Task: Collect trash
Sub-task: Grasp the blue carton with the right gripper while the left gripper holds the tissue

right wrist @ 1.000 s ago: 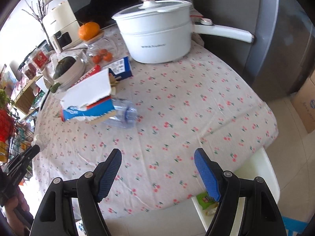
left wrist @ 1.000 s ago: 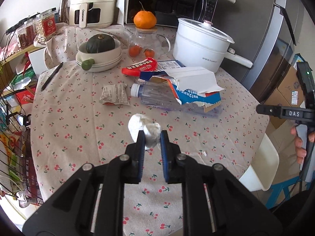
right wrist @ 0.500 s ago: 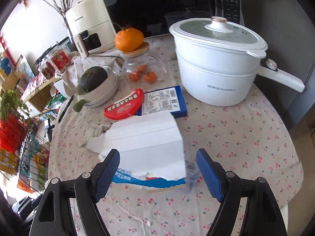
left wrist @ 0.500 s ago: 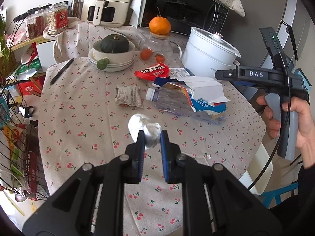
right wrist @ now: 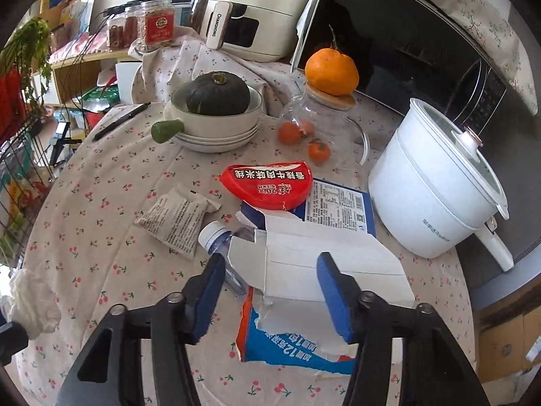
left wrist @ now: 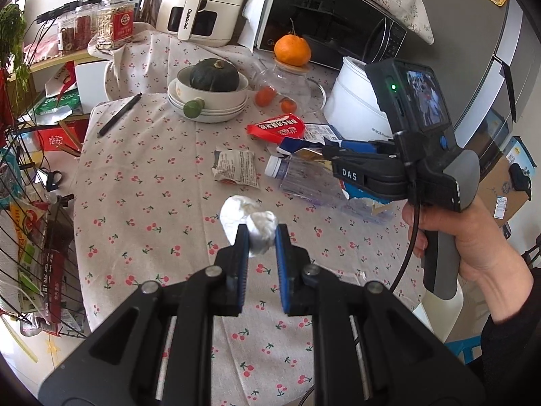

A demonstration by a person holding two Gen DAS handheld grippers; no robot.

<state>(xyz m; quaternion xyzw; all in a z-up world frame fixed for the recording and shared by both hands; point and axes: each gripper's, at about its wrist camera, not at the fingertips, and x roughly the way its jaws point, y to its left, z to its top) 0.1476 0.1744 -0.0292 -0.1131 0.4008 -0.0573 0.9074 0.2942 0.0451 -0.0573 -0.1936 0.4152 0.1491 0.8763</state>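
Note:
My left gripper (left wrist: 262, 240) is shut on a crumpled white tissue (left wrist: 250, 225) and holds it above the cherry-print tablecloth (left wrist: 142, 203). My right gripper (right wrist: 270, 287) is open, its jaws on either side of a torn white and blue carton (right wrist: 314, 270) that lies over a clear plastic bottle (right wrist: 216, 237). A grey sachet (right wrist: 175, 220), a red round lid (right wrist: 267, 186) and a blue box (right wrist: 338, 203) lie close behind. The right gripper shows in the left wrist view (left wrist: 338, 157) over the carton. The tissue shows at the left edge of the right wrist view (right wrist: 30, 304).
A white pot (right wrist: 436, 186) stands at the right. A glass jar (right wrist: 321, 125) with an orange on top, a bowl (right wrist: 216, 115) holding a green squash, a pen (right wrist: 121, 120), an air fryer (right wrist: 250, 10) and a microwave (right wrist: 405, 44) stand behind. A wire rack (left wrist: 27, 237) is at the left.
My right gripper has moved in over the table and down to the torn carton, jaws still open. My left gripper has kept hold of the tissue and risen a little.

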